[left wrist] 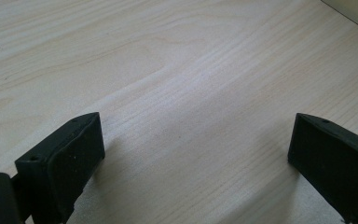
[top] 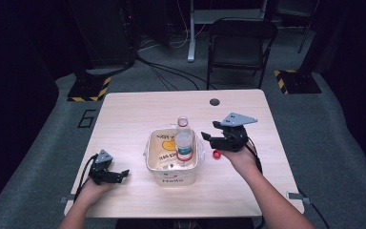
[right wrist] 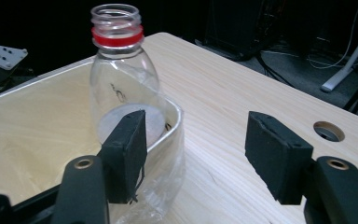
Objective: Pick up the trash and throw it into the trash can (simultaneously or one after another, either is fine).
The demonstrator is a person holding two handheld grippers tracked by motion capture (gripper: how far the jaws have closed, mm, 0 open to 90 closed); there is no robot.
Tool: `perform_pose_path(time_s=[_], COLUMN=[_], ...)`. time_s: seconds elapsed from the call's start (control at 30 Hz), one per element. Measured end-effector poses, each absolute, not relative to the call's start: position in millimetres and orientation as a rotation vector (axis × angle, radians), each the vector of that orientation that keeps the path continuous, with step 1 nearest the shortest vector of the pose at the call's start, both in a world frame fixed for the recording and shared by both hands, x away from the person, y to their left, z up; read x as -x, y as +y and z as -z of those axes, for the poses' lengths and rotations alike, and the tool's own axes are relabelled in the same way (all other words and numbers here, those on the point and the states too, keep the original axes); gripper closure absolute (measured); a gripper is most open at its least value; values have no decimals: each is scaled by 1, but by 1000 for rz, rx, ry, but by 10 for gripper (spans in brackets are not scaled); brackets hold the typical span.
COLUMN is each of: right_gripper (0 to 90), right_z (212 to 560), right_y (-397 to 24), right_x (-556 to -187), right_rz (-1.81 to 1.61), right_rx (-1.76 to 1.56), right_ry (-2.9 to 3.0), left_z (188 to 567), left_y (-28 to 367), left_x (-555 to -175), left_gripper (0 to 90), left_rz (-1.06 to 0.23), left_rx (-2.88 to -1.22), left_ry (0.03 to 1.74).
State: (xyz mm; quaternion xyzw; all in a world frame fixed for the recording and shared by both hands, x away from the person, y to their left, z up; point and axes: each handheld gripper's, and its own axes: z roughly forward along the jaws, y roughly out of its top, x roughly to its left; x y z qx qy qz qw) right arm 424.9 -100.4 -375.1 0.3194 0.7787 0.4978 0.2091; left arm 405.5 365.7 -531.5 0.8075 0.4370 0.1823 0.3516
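**Bottle stands uncapped in the tub, both grippers empty**

Bottle (top: 184, 140) first: from the high view it stands upright in a pale tub (top: 155, 162) near the middle of the wooden table (top: 128, 114). It is clear plastic with a white label and a red ring at the neck, and its mouth is open. The tub has yellow print on its liner and the word "Hello" on its near wall. A small red cap (top: 215, 154) lies on the table just right of the tub. The right gripper (top: 208, 137) is held above the table just right of the tub, close to the bottle, its grey plate on top. The left gripper (top: 122, 174) sits low near the table's front left, well apart from the tub, pointing toward it. A round hole (top: 214, 101) shows near the table's far edge, and a black chair (top: 240, 43) stands beyond on the grey floor.

From the left gripper view, the two black jaws stand wide apart with bare wood grain between them and nothing held.

From the right gripper view, the jaws are also wide apart and empty. One jaw overlaps the tub's rim (right wrist: 168, 135) in the picture, with the bottle (right wrist: 121, 70) just behind it; the other hangs over bare table. The bottle's threaded mouth is open above the red ring. The table hole (right wrist: 328, 131) lies off to the side.
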Motion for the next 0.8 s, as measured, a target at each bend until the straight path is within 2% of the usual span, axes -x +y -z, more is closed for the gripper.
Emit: perform_pose_path(time_s=[0.8], right_gripper=[416], right_z=[406], right_y=[-126], right_x=[-427], right_rz=[-1267], right_rx=[-1022], right_ry=[2162], left_z=[531], left_y=[366], left_x=[-406], left_gripper=[34], left_rz=[-473], left_rx=[-2096], left_ry=[1128])
